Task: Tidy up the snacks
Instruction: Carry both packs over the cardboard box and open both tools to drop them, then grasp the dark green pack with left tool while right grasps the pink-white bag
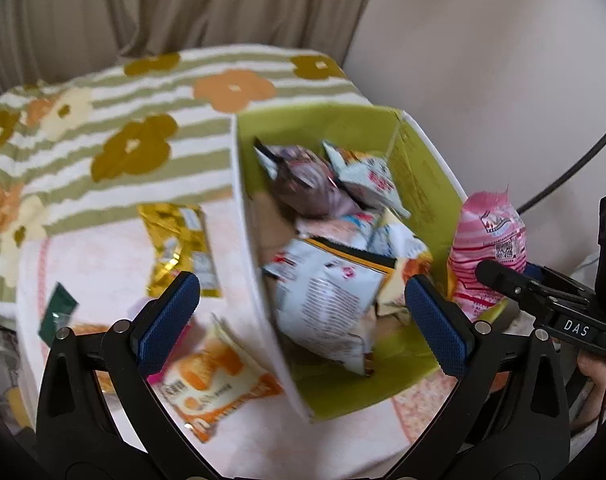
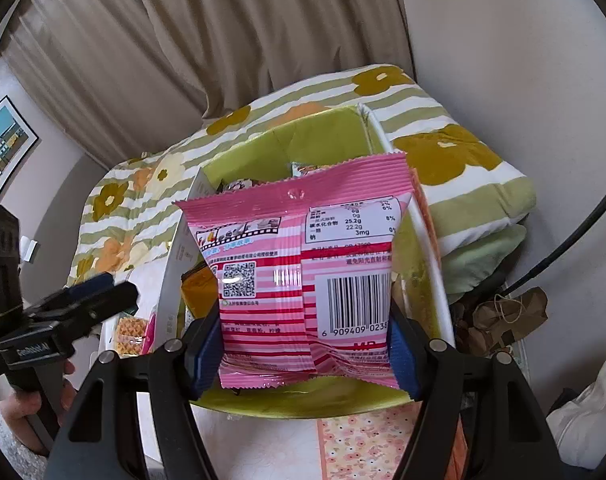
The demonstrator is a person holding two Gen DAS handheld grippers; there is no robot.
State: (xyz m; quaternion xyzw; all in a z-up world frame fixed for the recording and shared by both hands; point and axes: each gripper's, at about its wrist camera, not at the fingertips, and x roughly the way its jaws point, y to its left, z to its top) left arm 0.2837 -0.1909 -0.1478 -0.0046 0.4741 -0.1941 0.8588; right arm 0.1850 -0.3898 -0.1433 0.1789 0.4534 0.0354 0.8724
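A box with a green inside (image 1: 419, 160) stands on the table and holds several snack packets (image 1: 323, 288). My right gripper (image 2: 303, 348) is shut on a pink striped snack packet (image 2: 299, 276) and holds it upright over the box's near edge (image 2: 303, 400); the packet also shows in the left wrist view (image 1: 487, 248) at the box's right side. My left gripper (image 1: 303, 316) is open and empty, its fingers either side of the box's left wall. A gold packet (image 1: 179, 244), an orange packet (image 1: 215, 380) and a dark green packet (image 1: 57, 316) lie on the table left of the box.
A folded floral striped blanket (image 1: 123, 120) lies behind the box. Curtains (image 2: 223, 40) hang at the back. A pale floral cloth (image 2: 363, 440) covers the table. A brown paper bag (image 2: 507, 316) and a black cable (image 2: 563, 248) sit to the right.
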